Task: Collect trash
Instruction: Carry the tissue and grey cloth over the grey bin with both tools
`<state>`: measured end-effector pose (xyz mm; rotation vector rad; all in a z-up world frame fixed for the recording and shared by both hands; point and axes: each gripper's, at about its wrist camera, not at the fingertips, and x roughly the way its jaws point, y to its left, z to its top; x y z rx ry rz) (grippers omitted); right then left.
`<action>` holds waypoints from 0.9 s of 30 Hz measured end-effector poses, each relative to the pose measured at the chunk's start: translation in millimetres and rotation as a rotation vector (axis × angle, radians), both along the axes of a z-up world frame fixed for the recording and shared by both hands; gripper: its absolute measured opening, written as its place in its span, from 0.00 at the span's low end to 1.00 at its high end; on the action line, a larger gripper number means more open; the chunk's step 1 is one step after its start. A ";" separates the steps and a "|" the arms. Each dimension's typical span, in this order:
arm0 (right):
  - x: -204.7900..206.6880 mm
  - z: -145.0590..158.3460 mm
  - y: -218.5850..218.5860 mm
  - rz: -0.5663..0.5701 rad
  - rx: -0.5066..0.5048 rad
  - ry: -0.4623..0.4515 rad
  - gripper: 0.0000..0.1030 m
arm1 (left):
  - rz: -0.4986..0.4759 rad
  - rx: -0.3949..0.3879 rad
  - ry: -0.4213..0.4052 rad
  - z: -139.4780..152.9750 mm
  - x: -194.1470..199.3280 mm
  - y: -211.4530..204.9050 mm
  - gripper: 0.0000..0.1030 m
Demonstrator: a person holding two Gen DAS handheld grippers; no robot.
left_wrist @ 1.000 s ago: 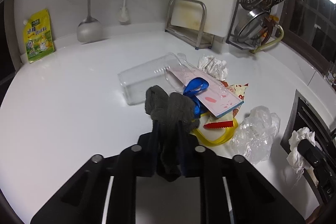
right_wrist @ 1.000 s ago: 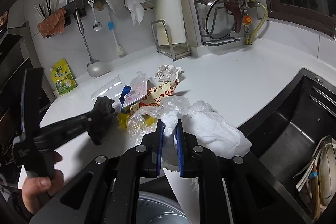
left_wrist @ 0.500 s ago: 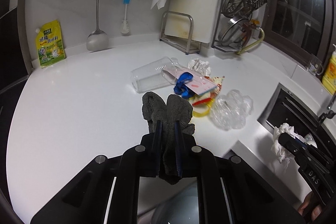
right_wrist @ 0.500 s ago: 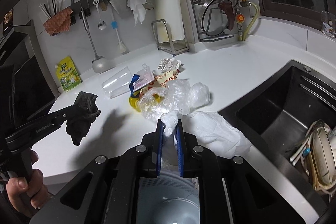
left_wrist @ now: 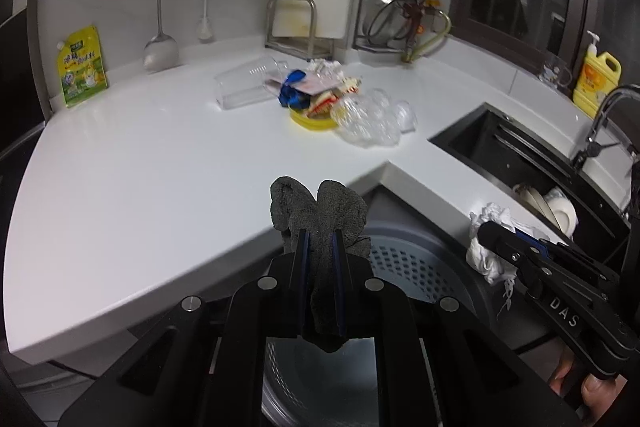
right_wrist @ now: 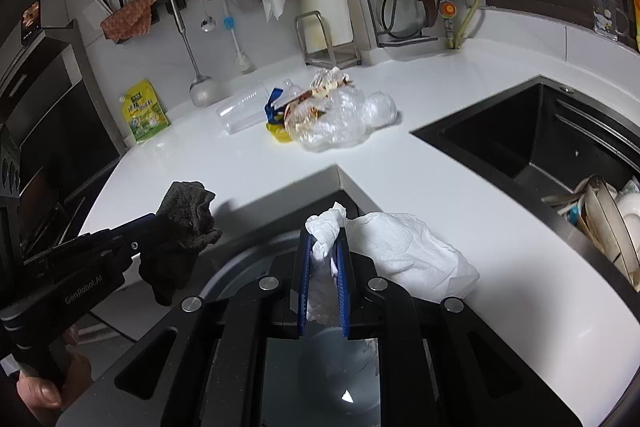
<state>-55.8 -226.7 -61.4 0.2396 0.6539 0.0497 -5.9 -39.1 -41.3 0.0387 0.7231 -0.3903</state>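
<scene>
Trash is half gathered: left claw (left_wrist: 318, 239) grips a dark rag (left_wrist: 320, 211), right claw (right_wrist: 324, 247) clamps white tissue (right_wrist: 404, 247), both above the bin (left_wrist: 412, 267); wrappers (left_wrist: 352, 111) remain on the bench (left_wrist: 160, 167)

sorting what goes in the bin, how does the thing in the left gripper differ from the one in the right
The dark grey cloth is thick, fuzzy and bunched; the white paper towel is thin, crinkled and spreads wider.
The cloth sticks up past the left gripper fingers; the towel drapes sideways from the right gripper.
Both are pinched over the grey bin.
</scene>
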 end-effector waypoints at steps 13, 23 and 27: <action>-26.6 -27.8 9.4 0.031 -0.001 0.061 0.11 | -0.048 0.006 0.052 -22.5 -31.4 -9.7 0.11; -27.8 -42.9 12.6 0.041 0.004 0.104 0.11 | -0.052 0.023 0.101 -40.4 -32.0 -8.8 0.11; -26.1 -48.4 14.7 0.049 0.003 0.122 0.11 | -0.058 0.029 0.122 -46.6 -30.4 -8.5 0.11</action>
